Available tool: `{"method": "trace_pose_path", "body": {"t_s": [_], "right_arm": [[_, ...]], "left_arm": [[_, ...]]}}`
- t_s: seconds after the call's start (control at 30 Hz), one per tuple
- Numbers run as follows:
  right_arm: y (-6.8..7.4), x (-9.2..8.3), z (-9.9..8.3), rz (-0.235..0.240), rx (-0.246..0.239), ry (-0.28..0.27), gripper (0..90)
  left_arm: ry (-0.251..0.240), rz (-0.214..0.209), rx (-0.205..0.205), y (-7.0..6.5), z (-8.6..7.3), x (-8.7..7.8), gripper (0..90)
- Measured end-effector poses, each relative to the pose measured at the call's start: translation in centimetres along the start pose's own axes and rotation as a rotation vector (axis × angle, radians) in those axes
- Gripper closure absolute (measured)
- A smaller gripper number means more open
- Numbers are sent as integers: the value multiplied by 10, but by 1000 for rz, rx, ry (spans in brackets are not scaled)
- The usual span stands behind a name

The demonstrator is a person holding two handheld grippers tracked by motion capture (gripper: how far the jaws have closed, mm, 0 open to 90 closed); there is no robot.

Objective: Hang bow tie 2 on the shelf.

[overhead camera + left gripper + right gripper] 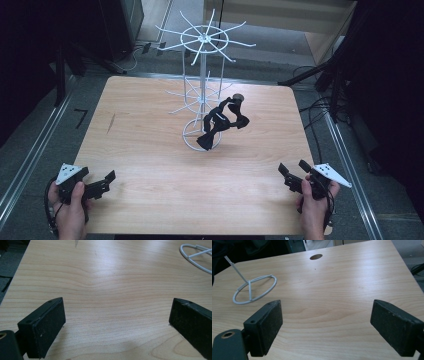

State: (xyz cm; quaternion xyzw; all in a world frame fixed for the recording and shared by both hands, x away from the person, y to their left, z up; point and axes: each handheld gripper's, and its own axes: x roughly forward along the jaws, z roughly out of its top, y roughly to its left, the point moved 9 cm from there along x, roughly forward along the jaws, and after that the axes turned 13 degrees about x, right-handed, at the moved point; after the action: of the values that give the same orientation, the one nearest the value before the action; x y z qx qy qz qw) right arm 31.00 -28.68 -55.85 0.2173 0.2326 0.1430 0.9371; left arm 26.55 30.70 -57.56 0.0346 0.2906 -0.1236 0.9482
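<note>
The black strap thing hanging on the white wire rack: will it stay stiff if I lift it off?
Probably floppy: the black strap droops in loose folds from a prong. It looks light, since the thin wire rack stands upright under it. Tugging sideways might tip the rack.

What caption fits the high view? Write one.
Both open grippers, left and right, rest at the table's near edge; black strap hangs on rack.

Light wood worktop (pixel 150 150) is sitting on grey carpet-ish floor (pixel 30 150), metal rails (pixel 27 155) running along both sides, cables (pixel 315 107) trailing right, and everything beyond is looking dark, maybe black curtains.
</note>
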Motion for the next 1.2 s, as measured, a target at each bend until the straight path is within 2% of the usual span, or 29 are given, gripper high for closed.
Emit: {"method": "trace_pose_path", "body": {"t_s": [0.3,0.47,0.73,1.2], "right_arm": [[-20,-15,-3,-5,9,3,107],[-31,-24,-5,-24,3,5,107],[-51,-39,-9,-54,19,0,107],[-71,-56,-17,-87,41,5,107]], "left_arm": [[2,-1,2,0,0,0,10],[7,0,7,0,0,0,10],[5,0,6,0,0,1,10],[2,-2,2,0,0,0,10]]}}
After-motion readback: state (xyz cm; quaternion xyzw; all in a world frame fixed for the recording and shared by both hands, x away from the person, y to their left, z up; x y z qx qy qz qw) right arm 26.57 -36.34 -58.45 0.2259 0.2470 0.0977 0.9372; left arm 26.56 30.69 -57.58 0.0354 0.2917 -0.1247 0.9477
